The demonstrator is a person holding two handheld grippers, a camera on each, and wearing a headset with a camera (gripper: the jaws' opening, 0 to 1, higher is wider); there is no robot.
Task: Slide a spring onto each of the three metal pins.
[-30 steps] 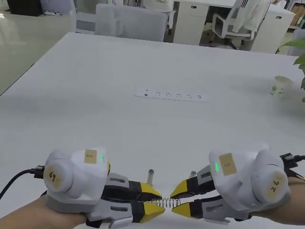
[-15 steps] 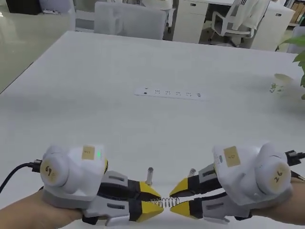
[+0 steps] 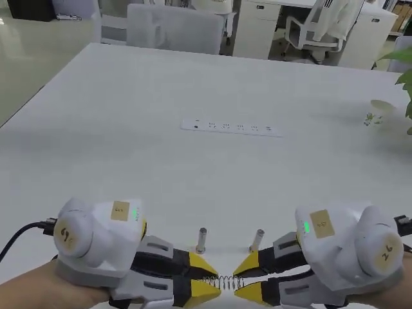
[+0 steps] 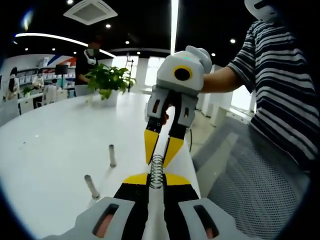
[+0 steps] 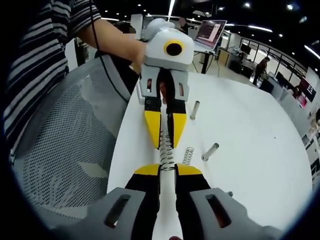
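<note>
The left gripper point(image 4: 156, 181) is clenched on 1 end of a spring point(image 4: 157, 169), its yellow jaw tips pinched close around the coils. Facing it tip to tip, the right gripper point(image 5: 167, 171) is clamped on the other end of the same spring, so the coil spans the short gap between the 2 sets of tips. Just past the left gripper's tips, away from the person, a metal pin point(image 3: 202, 239) stands upright on the white table point(image 3: 193, 180). A second metal pin point(image 3: 256, 240) stands just past the right gripper's tips. In the right gripper view a loose spring point(image 5: 188, 155) lies on the table just beside the held one, close to the nearer pin. Well beyond both grippers a white power strip point(image 3: 230, 127) lies across the table. Far off on the right gripper's side is a potted plant point(image 4: 112, 80). Behind the grippers are a striped sleeve point(image 4: 270, 65) and a mesh chair point(image 5: 65, 150).
</note>
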